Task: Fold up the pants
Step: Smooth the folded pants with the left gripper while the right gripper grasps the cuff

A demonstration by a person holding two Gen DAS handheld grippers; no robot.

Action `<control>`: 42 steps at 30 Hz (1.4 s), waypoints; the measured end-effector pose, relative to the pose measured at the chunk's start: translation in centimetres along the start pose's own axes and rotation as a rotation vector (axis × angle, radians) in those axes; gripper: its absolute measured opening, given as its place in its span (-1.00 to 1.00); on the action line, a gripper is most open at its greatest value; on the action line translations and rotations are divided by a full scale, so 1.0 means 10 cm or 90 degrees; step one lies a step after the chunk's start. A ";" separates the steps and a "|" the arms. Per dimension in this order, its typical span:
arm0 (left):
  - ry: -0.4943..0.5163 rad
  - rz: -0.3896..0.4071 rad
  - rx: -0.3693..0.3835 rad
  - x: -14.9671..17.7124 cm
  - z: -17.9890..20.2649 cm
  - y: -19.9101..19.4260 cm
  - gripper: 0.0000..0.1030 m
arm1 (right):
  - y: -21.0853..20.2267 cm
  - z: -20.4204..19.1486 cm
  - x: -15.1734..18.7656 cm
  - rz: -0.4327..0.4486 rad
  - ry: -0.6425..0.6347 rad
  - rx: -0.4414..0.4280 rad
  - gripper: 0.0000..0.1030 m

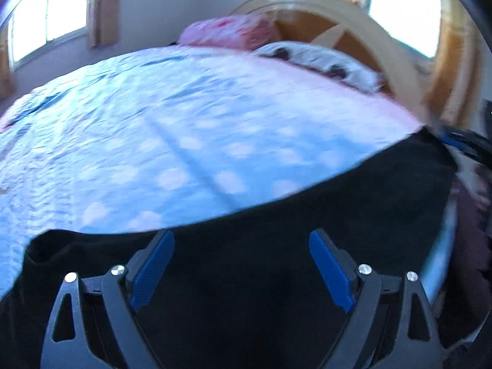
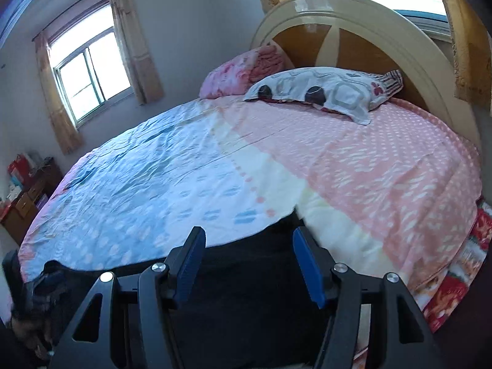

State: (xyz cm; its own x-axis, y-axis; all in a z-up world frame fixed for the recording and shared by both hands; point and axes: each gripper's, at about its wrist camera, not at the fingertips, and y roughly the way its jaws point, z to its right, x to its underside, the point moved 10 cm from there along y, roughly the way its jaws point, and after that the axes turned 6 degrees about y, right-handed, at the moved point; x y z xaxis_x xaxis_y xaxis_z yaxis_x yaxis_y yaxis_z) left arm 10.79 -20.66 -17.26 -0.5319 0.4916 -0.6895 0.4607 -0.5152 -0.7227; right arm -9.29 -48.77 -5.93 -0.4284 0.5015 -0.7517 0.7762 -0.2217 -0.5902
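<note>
Black pants [image 1: 276,200] lie spread along the near edge of the bed, filling the lower part of the left wrist view. My left gripper [image 1: 242,234] hovers over them with its blue pads wide apart and nothing between them. In the right wrist view the pants [image 2: 246,276] show as a dark strip at the bed's near edge. My right gripper [image 2: 248,233] stands over their far edge, its jaws partly apart, and the pads do not press on the cloth. The left wrist view is blurred by motion.
The bed sheet [image 2: 184,169] is blue on the left and pink on the right. A patterned pillow [image 2: 323,92] and a pink one [image 2: 240,73] lie by the curved headboard [image 2: 353,30]. A wooden desk [image 2: 24,200] stands at the far left under a window [image 2: 89,73].
</note>
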 end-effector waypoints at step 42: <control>-0.055 0.023 0.048 0.07 0.15 -0.27 0.83 | -0.21 0.75 0.64 -0.034 0.337 -0.136 0.19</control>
State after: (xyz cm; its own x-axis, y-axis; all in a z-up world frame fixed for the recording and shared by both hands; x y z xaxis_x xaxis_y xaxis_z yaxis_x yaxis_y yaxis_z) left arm 8.13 -20.03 -15.72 -0.5770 0.4116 -0.7055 0.4267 -0.5846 -0.6901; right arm -17.12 -51.40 -11.75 -0.2215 0.8702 -0.4401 0.8599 -0.0386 -0.5090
